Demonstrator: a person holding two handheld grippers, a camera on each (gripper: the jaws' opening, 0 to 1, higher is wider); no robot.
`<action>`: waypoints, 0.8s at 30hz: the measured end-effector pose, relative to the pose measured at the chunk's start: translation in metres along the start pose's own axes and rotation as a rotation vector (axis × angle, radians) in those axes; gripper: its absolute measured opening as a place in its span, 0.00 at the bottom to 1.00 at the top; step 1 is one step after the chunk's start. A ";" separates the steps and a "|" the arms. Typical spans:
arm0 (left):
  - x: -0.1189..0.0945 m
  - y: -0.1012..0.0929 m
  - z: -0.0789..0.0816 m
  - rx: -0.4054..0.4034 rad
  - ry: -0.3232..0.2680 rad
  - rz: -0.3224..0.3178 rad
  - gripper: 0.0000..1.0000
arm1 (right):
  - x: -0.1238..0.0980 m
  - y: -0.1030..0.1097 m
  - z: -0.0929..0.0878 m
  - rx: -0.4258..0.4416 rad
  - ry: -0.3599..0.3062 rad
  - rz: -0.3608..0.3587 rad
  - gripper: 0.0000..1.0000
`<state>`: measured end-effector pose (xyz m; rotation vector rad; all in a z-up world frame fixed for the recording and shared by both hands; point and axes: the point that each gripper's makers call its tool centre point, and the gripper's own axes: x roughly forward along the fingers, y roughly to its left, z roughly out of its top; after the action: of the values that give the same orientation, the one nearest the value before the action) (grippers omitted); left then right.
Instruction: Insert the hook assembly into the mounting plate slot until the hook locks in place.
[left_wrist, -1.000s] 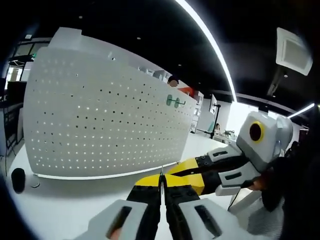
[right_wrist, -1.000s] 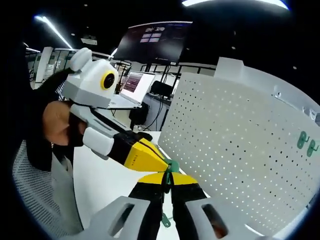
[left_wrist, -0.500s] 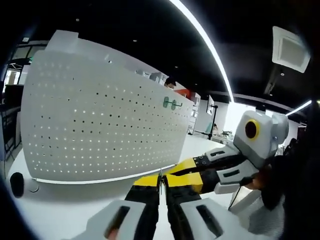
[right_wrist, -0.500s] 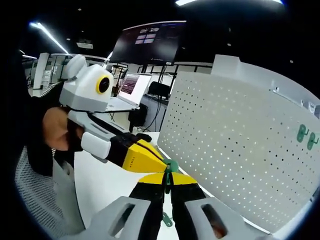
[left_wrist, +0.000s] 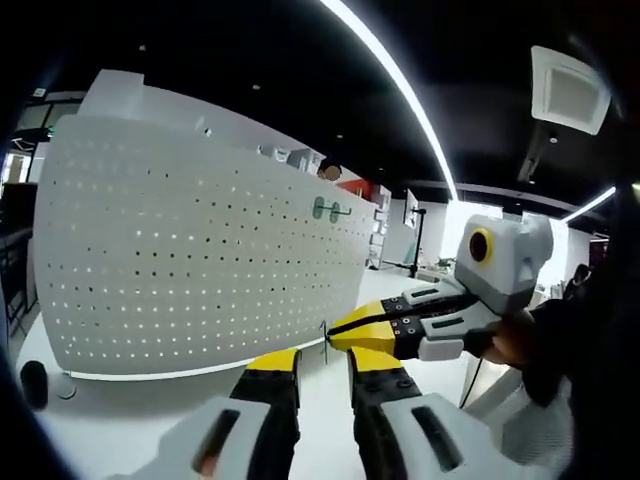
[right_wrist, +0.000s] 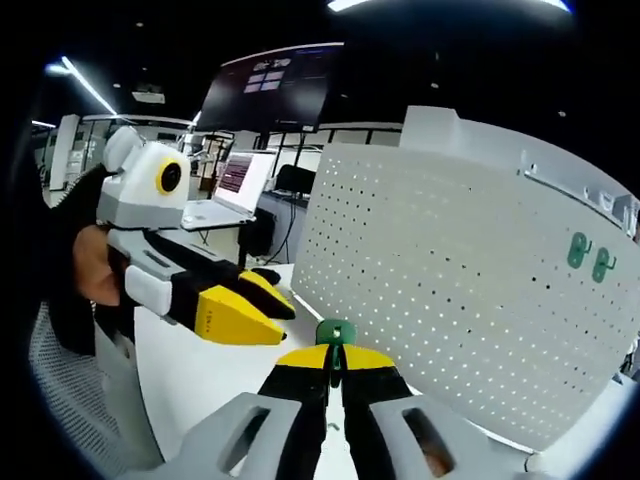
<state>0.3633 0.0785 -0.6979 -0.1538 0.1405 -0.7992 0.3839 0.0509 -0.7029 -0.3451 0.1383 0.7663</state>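
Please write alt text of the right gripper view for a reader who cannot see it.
The right gripper holds a small green hook between its shut yellow-tipped fingers, in front of an upright white pegboard. Two green hooks hang near the board's upper right, and the left gripper is at left, held by a hand.

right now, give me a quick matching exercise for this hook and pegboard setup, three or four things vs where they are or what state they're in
Things:
1. left gripper
2. right gripper
3. green hook
4. two green hooks

States:
A. already hung high on the white pegboard
B. jaws apart, holding nothing
C. pinched between yellow-tipped jaws, sticking up
D. jaws closed on a hook

Pairs: 1-B, 2-D, 3-C, 4-A
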 end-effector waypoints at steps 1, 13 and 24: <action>0.000 -0.001 0.000 0.006 0.001 -0.003 0.20 | -0.001 -0.002 0.000 0.001 0.000 -0.005 0.01; 0.003 -0.016 0.004 0.119 -0.008 -0.039 0.36 | -0.015 -0.030 -0.002 0.023 -0.001 -0.078 0.01; 0.006 -0.026 0.002 0.210 0.002 -0.048 0.51 | -0.036 -0.075 -0.001 0.047 -0.009 -0.175 0.01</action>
<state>0.3498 0.0566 -0.6911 0.0425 0.0537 -0.8562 0.4103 -0.0231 -0.6763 -0.3052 0.1160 0.5905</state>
